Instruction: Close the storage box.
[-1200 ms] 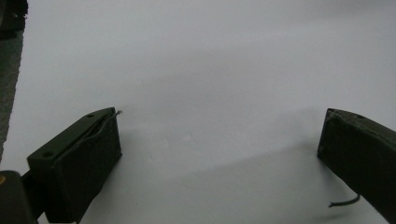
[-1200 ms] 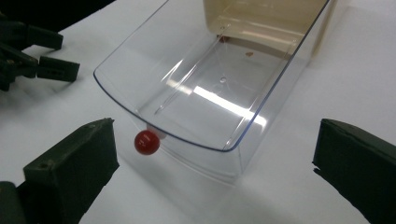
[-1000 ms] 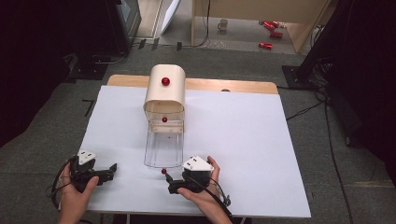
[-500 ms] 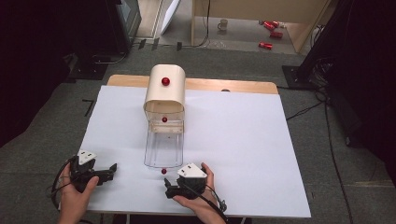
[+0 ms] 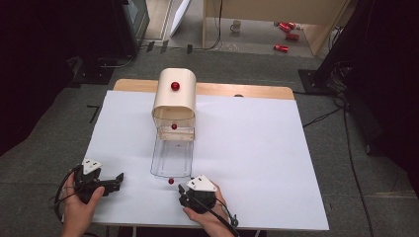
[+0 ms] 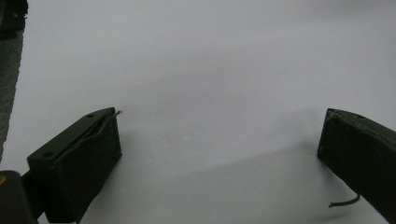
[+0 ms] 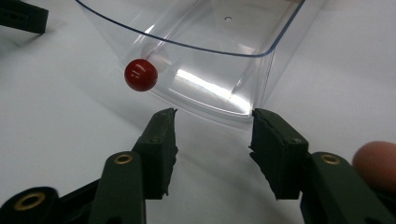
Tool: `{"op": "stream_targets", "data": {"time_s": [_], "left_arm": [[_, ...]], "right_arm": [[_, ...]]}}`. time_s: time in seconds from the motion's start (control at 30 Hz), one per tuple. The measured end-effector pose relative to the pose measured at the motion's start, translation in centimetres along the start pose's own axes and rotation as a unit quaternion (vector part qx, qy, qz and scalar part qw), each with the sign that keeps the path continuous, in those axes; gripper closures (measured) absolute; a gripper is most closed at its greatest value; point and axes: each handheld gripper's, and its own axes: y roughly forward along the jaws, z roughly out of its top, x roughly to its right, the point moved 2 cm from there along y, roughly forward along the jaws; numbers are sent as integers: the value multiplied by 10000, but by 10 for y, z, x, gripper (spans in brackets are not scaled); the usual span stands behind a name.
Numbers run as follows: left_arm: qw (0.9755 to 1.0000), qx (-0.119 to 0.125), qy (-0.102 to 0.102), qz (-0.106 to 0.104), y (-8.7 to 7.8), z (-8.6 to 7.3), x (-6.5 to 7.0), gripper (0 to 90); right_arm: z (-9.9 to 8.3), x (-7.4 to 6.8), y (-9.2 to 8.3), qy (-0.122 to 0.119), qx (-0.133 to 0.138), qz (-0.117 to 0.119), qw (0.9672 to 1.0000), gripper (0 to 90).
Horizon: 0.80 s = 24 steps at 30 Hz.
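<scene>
A cream box (image 5: 174,101) with a red knob (image 5: 175,86) on top stands on the white table cover (image 5: 257,148). A clear drawer (image 5: 172,157) is pulled out of it toward me, with a small red knob (image 5: 171,181) on its front wall. My right gripper (image 5: 182,190) sits just in front of that wall. Its jaws have just been closing and stand partly open with nothing between them. In the right gripper view the red knob (image 7: 140,74) is up and left of the right gripper (image 7: 212,116), outside the jaws. My left gripper (image 5: 118,178) rests open at the near left over bare cover, and the left gripper (image 6: 219,126) holds nothing.
Another red knob (image 5: 174,127) shows inside the box mouth. A wooden table edge (image 5: 247,90) runs behind the cover. Grey carpet surrounds the table, with cables (image 5: 326,116) at the right and red cans (image 5: 281,48) on the floor far behind.
The right gripper has shifted slightly left and toward the near edge, and its jaws have narrowed. The left gripper, the box and the drawer have not moved.
</scene>
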Motion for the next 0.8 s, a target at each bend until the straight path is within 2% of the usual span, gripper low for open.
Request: {"op": "stream_targets", "data": {"time_s": [0.3, 0.53, 0.8], "left_arm": [[10000, -1, 0, 0, 0, 0, 0, 0], [10000, 1, 0, 0, 0, 0, 0, 0], [10000, 3, 0, 0, 0, 0, 0, 0]], "right_arm": [[-3, -8, -2, -13, -10, 112, 9999, 624], [1, -16, 2, -68, 87, 362, 9993, 710], [9, -22, 11, -89, 62, 488, 9988, 739]]}}
